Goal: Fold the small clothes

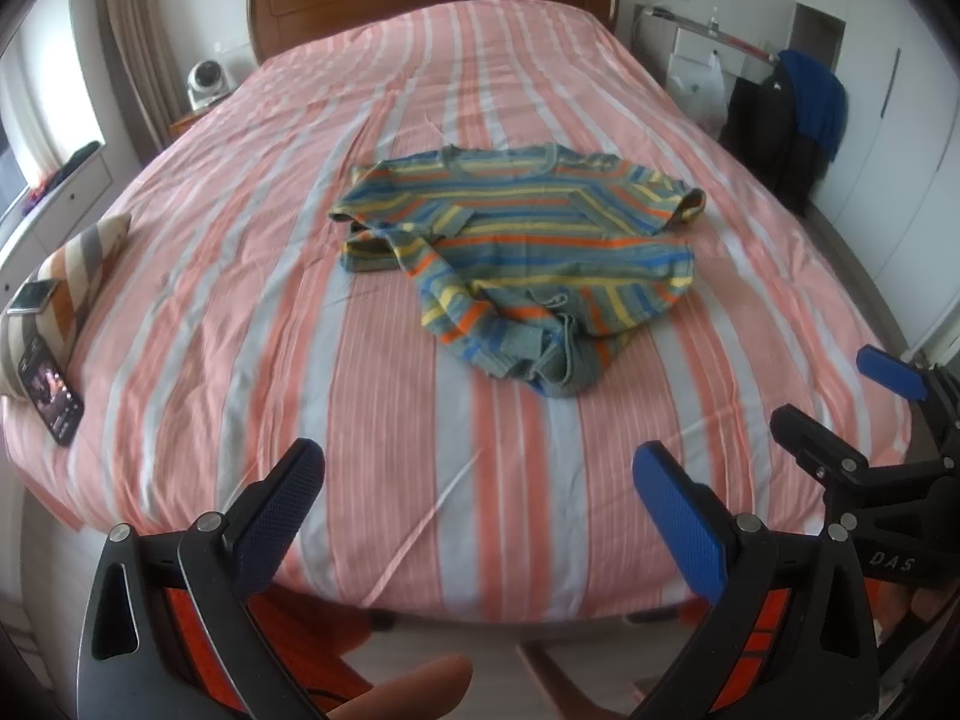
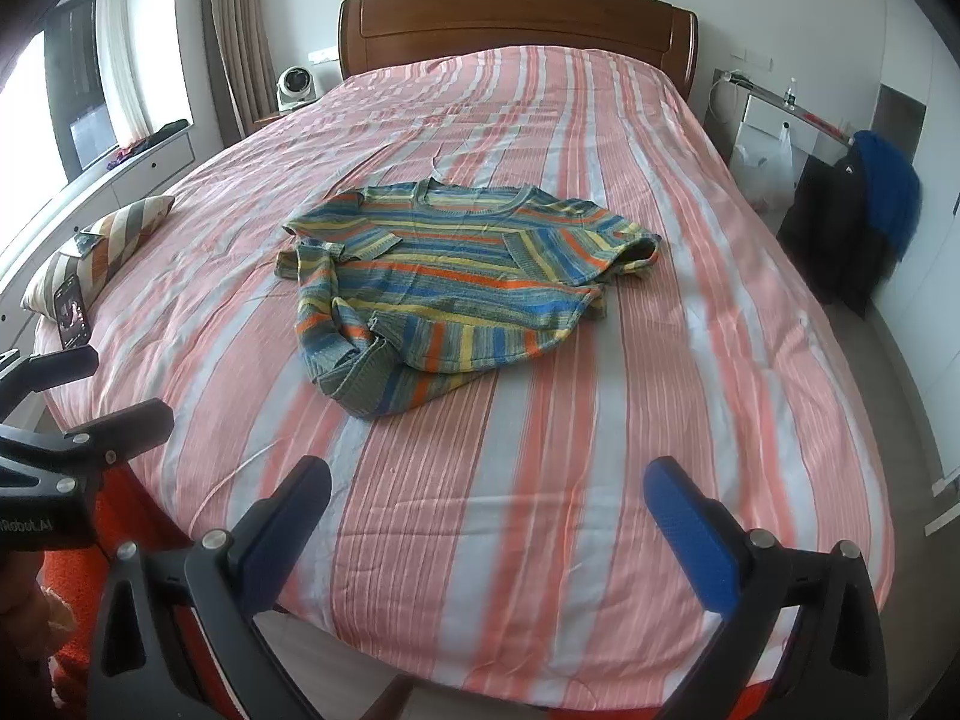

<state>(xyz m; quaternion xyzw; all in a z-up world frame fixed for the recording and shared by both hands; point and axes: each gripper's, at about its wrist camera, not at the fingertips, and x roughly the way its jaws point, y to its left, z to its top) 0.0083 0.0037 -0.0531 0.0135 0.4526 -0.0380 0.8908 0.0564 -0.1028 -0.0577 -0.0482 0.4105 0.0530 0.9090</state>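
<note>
Bed [image 1: 198, 276] w/ pink-grey striped cover fills frame, wooden headboard [image 1: 432, 6] at top. Striped sweater [image 1: 528, 246] lies rumpled at frame centre, unfolded. Left hand-held gripper [image 1: 480, 468] and right hand-held gripper [image 2: 486, 486] at bottom edge, both spread wide, holding nothing, well apart from garment.

Left tongs [image 1: 480, 474] and right tongs [image 2: 487, 489] both gape wide, empty

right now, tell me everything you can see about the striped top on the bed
The striped top is a small knitted short-sleeved piece with a round neck, banded in grey-green, blue, yellow and orange. It lies unfolded mid-bedspread, neck toward the headboard, one sleeve tucked over the body and the near hem rumpled. Only the bedspread touches it; both grippers are clear of it.
</note>
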